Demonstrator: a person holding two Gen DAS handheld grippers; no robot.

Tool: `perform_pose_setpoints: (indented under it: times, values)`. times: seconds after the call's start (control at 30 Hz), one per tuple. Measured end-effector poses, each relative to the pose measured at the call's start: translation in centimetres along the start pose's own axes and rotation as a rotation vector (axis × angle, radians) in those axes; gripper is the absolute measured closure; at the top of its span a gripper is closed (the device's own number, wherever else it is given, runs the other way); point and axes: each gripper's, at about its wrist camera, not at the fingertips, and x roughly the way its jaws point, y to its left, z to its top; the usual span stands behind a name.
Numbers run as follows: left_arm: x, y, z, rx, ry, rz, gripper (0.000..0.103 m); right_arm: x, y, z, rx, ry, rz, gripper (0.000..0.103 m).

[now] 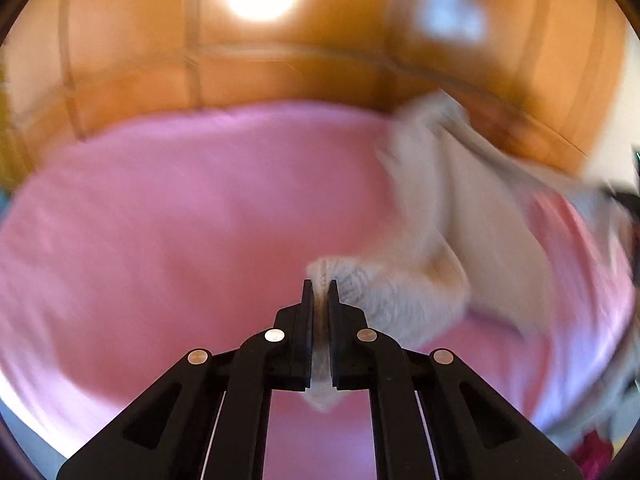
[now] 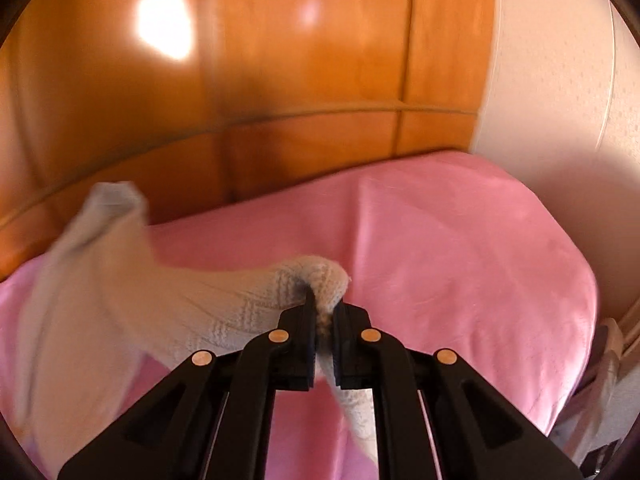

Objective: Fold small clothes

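Jaws of both the left gripper [image 1: 320, 289] and right gripper [image 2: 325, 300] pinch opposite ends of a white knit garment [image 2: 224, 304] above the pink sheet [image 2: 460, 248].

Cream textured-knit garment [image 2: 224, 304], pink sheet [image 2: 460, 248]

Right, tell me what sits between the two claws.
The cream knit garment spans the gap: left claw and right claw each pinch it, above the pink sheet, shown in both wrist views.
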Motion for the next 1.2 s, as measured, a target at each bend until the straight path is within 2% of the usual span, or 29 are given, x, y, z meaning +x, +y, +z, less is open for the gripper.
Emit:
perform_pose_setpoints:
  times: [0.03,0.07,0.13,0.2,0.27,0.3,0.37,0.4,0.47,0.53,0.57,0.7,0.73,0.77,0.83,0.87,0.97,1.0,1.03,1.07,1.13,1.2]
  values:
    - [0.4,1.6,1.9,-0.035,-0.020,0.046,0.098,1.1,-0.4,0.3,0.010,0.022,-0.007,0.089]
    - [0.8,3.1,3.7,-0.079,-0.039,0.098,0.098,1.6,-0.8,0.1,0.019,0.028,-0.027,0.073]
    - [1.7,6.4,8.0,-0.177,-0.087,0.226,0.097,1.4,-0.8,-0.1,0.019,0.012,-0.020,0.060]
    - [2.1,8.4,10.7,-0.244,-0.130,0.294,0.097,0.4,0.0,-0.8,0.019,0.012,0.038,0.056]
    - [2.1,9.5,11.9,-0.295,-0.146,0.309,0.097,-1.4,2.2,-2.9,-0.016,0.028,0.174,0.052]
    - [2.1,9.4,12.1,-0.316,-0.154,0.257,0.097,-2.0,3.0,-3.6,-0.038,0.045,0.234,0.052]
    - [2.8,8.2,11.9,-0.306,-0.136,0.157,0.097,-3.5,5.9,-6.6,-0.080,0.121,0.420,0.053]
    - [3.6,6.8,11.2,-0.276,-0.101,0.088,0.097,-4.2,7.7,-8.8,-0.087,0.183,0.532,0.053]
    - [5.4,4.1,9.5,-0.233,-0.032,-0.033,0.097,-4.8,10.2,-12.4,-0.058,0.311,0.701,0.060]
    - [8.1,1.1,6.8,-0.212,0.083,-0.181,0.097,-5.4,12.4,-15.6,-0.036,0.394,0.812,0.066]
    - [9.5,-0.1,5.6,-0.218,0.126,-0.235,0.097,-5.7,13.5,-17.3,-0.020,0.430,0.848,0.066]
    - [13.4,-3.1,3.2,-0.277,0.254,-0.380,0.097,-5.6,15.3,-21.7,0.021,0.550,0.892,0.066]
    - [14.3,-3.7,3.0,-0.287,0.272,-0.386,0.084,-5.5,15.5,-22.5,0.032,0.572,0.901,0.066]
    - [15.0,-3.5,2.7,-0.301,0.280,-0.393,0.058,-5.4,15.6,-22.9,0.036,0.581,0.888,0.066]
    - [15.9,-4.5,2.3,-0.374,0.277,-0.441,0.038,-5.0,15.7,-23.3,0.061,0.578,0.878,0.066]
    - [15.9,-4.9,2.4,-0.392,0.266,-0.450,0.037,-4.8,15.7,-23.4,0.092,0.579,0.889,0.066]
    - [16.8,-6.0,3.2,-0.406,0.262,-0.480,0.037,-4.0,15.6,-22.2,0.121,0.576,0.905,0.068]
    - [17.0,-6.2,3.2,-0.407,0.261,-0.478,0.037,-3.8,15.7,-21.7,0.116,0.572,0.910,0.075]
    - [17.3,-6.5,3.4,-0.408,0.256,-0.480,0.046,-3.8,16.0,-21.5,0.108,0.567,0.913,0.090]
    - [17.7,-6.9,3.5,-0.403,0.264,-0.493,0.069,-4.1,16.3,-21.0,0.095,0.552,0.908,0.091]
    - [18.2,-7.7,3.4,-0.393,0.301,-0.507,0.089,-5.8,16.0,-19.9,0.075,0.499,0.918,0.092]
    - [18.3,-9.0,3.3,-0.357,0.300,-0.506,0.091,-7.5,15.1,-18.0,0.052,0.410,0.915,0.093]
